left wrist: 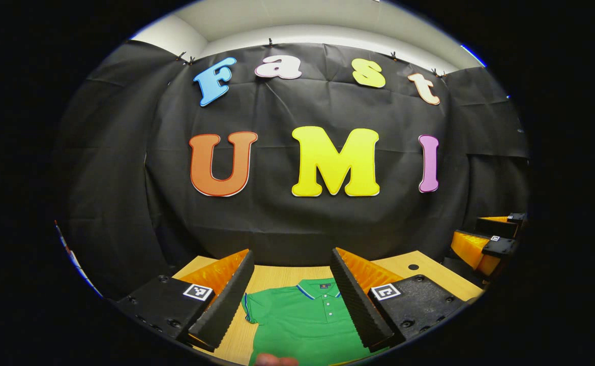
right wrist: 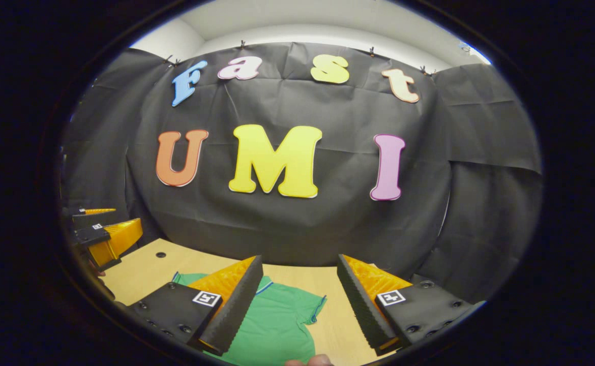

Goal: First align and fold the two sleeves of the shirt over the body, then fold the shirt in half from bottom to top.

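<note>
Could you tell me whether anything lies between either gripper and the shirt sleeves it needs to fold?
Nothing visible does. The green shirt lies flat on the wooden table, and both the left gripper and the right gripper hang open above it. The bare tabletop around each sleeve holds no other object.

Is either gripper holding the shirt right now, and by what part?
Nothing held: left gripper and right gripper are open above the green shirt.
</note>
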A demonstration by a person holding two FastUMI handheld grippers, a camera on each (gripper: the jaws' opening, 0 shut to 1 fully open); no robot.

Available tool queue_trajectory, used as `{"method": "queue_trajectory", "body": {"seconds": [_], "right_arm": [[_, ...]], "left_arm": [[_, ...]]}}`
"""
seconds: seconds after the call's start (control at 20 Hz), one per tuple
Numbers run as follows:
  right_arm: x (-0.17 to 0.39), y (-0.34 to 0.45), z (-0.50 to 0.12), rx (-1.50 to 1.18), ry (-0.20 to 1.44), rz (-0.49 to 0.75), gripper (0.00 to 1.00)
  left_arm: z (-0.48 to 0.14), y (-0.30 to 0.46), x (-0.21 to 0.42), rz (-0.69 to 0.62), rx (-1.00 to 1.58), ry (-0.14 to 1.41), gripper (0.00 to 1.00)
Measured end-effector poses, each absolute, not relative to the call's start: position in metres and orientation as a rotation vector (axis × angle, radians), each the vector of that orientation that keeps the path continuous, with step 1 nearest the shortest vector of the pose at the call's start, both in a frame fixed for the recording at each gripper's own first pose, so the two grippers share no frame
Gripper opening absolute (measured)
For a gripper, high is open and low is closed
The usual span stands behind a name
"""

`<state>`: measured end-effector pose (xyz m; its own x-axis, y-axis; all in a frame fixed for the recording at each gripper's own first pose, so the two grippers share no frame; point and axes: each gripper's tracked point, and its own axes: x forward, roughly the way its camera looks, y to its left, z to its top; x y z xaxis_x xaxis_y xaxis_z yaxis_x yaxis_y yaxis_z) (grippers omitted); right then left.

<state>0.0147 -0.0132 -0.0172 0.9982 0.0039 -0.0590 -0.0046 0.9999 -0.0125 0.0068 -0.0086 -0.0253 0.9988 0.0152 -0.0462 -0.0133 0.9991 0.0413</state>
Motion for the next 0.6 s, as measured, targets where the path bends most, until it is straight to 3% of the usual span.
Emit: {"method": "queue_trajectory", "body": {"seconds": [0.35, 0.6], "right_arm": [[0.025, -0.019, -0.036, -0.018, 0.124, 0.044, 0.94], [0.044, -0.038, -0.085, 0.034, 0.295, 0.048, 0.95]], "left_arm": [[-0.038, -0.01, 0.006, 0.019, 0.042, 0.074, 0.97], [-0.051, -0.008, 0.006, 0.035, 0.063, 0.105, 0.97]]}}
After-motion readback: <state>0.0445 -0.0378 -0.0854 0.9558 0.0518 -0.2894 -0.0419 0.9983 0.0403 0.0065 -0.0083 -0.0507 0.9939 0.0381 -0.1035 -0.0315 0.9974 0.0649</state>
